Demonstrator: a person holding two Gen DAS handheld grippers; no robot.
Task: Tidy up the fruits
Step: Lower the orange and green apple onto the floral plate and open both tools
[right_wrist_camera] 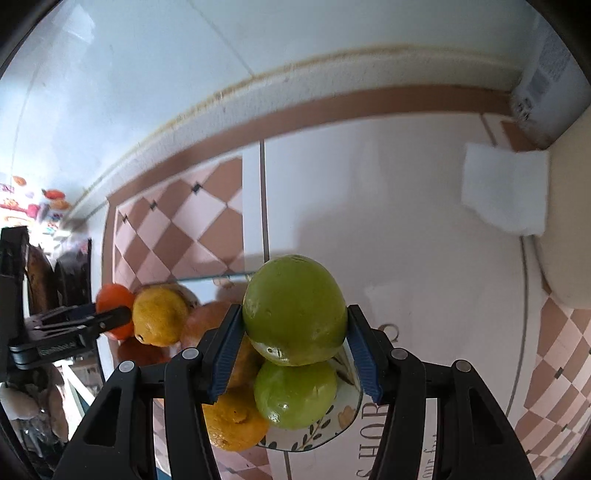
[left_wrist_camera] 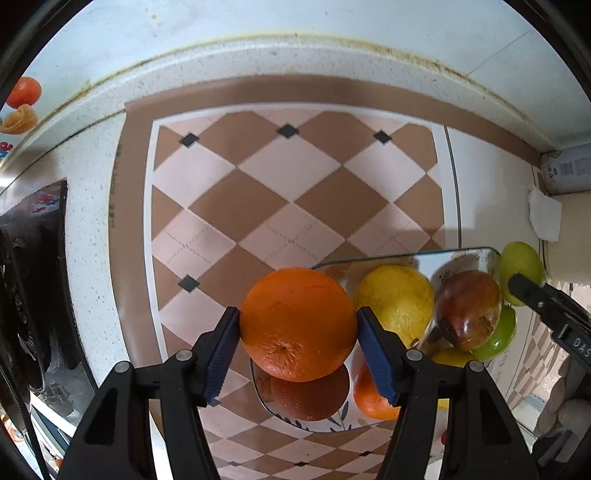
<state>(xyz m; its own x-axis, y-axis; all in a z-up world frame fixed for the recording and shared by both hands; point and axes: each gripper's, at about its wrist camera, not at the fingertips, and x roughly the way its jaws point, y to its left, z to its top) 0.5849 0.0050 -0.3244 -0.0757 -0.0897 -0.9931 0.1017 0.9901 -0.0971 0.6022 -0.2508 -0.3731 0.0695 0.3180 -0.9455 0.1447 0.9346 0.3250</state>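
Surface: checkered mat (left_wrist_camera: 295,192) on counter.
Left gripper (left_wrist_camera: 298,326): clamps orange (left_wrist_camera: 298,325), lifted for sorting.
Right gripper (right_wrist_camera: 294,319): clamps green fruit (right_wrist_camera: 294,310) above plate (right_wrist_camera: 317,435).

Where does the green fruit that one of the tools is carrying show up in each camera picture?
Left wrist view: green fruit at the far right edge, behind a black finger.
Right wrist view: green fruit in the centre, clamped between the blue-padded fingers.
Shared landmark: the yellow lemon over the plate.

A home kitchen: tiled wall (left_wrist_camera: 332,22) behind a speckled worktop (left_wrist_camera: 88,184) with checkered mat (left_wrist_camera: 280,192) and fruit plate (right_wrist_camera: 351,410)
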